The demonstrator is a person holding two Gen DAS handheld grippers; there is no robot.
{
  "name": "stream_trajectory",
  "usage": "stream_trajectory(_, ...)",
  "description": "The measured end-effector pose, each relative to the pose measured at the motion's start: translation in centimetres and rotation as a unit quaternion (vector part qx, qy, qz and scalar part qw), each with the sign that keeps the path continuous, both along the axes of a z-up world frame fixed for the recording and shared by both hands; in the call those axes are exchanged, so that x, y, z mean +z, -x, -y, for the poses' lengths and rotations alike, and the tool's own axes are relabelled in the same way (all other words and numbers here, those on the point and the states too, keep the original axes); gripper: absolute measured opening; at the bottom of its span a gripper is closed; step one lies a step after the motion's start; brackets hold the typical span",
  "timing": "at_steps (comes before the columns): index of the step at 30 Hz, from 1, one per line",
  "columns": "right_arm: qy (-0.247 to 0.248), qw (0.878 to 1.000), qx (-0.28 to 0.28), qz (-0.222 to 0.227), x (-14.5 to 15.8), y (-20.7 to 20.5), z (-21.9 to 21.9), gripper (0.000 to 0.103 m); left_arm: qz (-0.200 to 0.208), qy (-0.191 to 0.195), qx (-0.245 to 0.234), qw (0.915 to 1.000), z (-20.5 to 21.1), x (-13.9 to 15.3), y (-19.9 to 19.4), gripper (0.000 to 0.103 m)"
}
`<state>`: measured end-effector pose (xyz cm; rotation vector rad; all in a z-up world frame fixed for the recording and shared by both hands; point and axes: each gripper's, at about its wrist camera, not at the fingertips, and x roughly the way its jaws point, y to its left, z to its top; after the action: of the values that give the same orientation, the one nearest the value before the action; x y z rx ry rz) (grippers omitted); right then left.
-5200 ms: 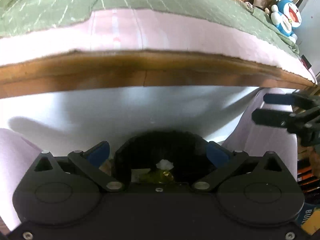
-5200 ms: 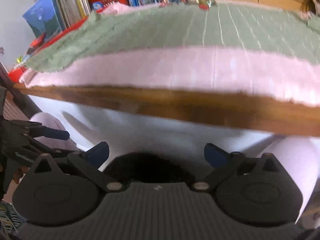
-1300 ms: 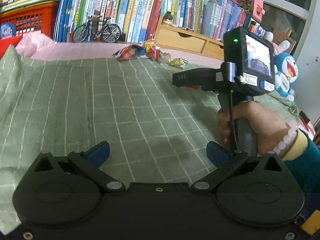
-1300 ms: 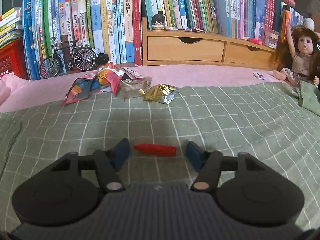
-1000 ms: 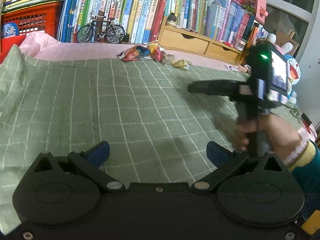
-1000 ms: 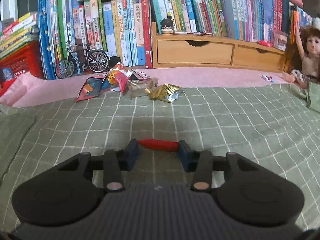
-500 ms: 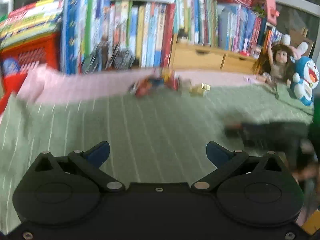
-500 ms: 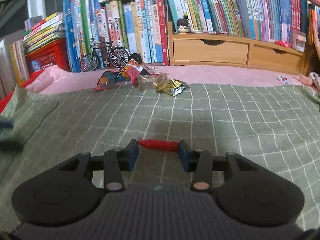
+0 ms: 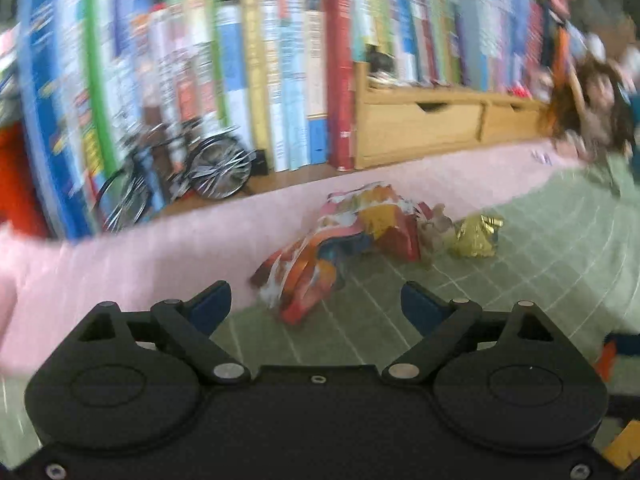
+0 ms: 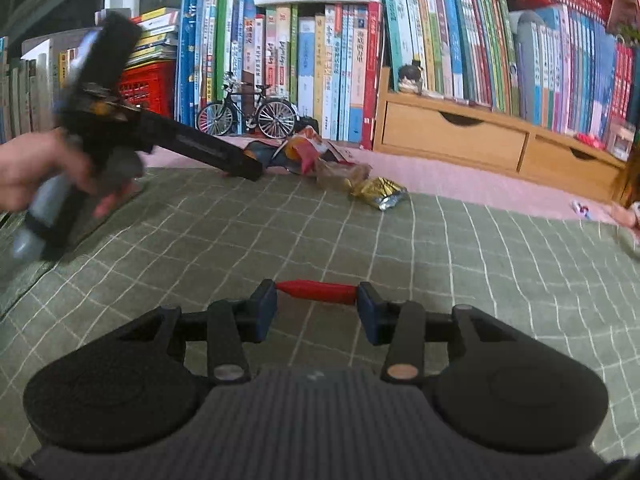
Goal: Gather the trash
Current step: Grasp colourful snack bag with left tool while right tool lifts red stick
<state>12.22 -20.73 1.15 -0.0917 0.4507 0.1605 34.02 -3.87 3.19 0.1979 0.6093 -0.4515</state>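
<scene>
A crumpled colourful snack bag point(image 9: 328, 248) lies where the green checked blanket point(image 9: 540, 264) meets the pink sheet, with a clear wrapper point(image 9: 434, 232) and a gold foil wrapper point(image 9: 476, 236) beside it. My left gripper point(image 9: 316, 304) is just short of the bag. Its jaws are wide and closing, the bag's near end lies between the tips, and the pads do not touch it. My right gripper point(image 10: 316, 298) is shut endwise on a small red wrapper point(image 10: 320, 291), low over the blanket. The right wrist view shows a hand point(image 10: 24, 172) reaching the left gripper point(image 10: 240, 166) towards the snack bag point(image 10: 296, 148).
Behind the trash stand a row of books point(image 10: 340, 72), a model bicycle point(image 10: 248, 114) and a wooden drawer unit point(image 10: 452, 140). A red crate point(image 10: 148, 80) sits at the left and a doll point(image 9: 588, 108) at the right.
My left gripper has swept forward across the blanket to the wrapper pile and its jaws have narrowed a little. The right gripper keeps its hold on the red wrapper and has turned slightly.
</scene>
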Motion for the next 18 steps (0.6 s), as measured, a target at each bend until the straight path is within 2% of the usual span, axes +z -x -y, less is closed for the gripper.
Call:
stream_trajectory(4,-0.005,1.0,0.006,0.005,0.0,0.2,0.2,0.05,0.001,-0.026,-0.009,0.9996,1.0,-0.8,-1.6,0.09)
stream_trajectory(6,-0.008,1.0,0.007,0.003,0.0,0.1,0.2,0.05,0.008,-0.037,-0.005,0.9993,1.0,-1.3,-2.1,0.081)
stream_trajectory(8,-0.012,1.0,0.008,0.004,0.0,0.2,0.3,0.05,0.011,-0.046,-0.008,0.9988,0.7,-1.9,-2.5,0.078)
stream_trajectory(9,-0.013,1.0,0.009,0.005,0.1,0.2,0.3,0.05,0.004,-0.036,-0.008,0.9993,0.3,-1.9,-2.7,0.075)
stream_trajectory(10,-0.014,1.0,0.012,0.004,0.1,0.2,0.3,0.05,-0.005,-0.021,-0.006,0.9997,0.0,-1.8,-3.0,0.07)
stream_trajectory(11,-0.015,1.0,0.014,0.003,0.0,0.1,0.3,0.05,-0.008,-0.015,-0.004,0.9999,-0.4,-1.8,-3.1,0.059)
stream_trajectory(12,-0.015,1.0,0.017,0.002,0.0,0.1,0.3,0.05,-0.01,-0.009,-0.006,0.9999,-0.5,-1.8,-3.2,0.054)
stream_trajectory(17,-0.021,0.999,0.027,0.001,0.0,0.1,0.3,0.05,-0.001,-0.009,-0.019,0.9998,-0.4,-1.7,-2.8,0.037)
stream_trajectory(18,-0.021,0.999,0.027,-0.001,0.0,0.1,0.3,0.05,0.005,-0.012,-0.017,0.9998,-0.3,-1.6,-2.6,0.03)
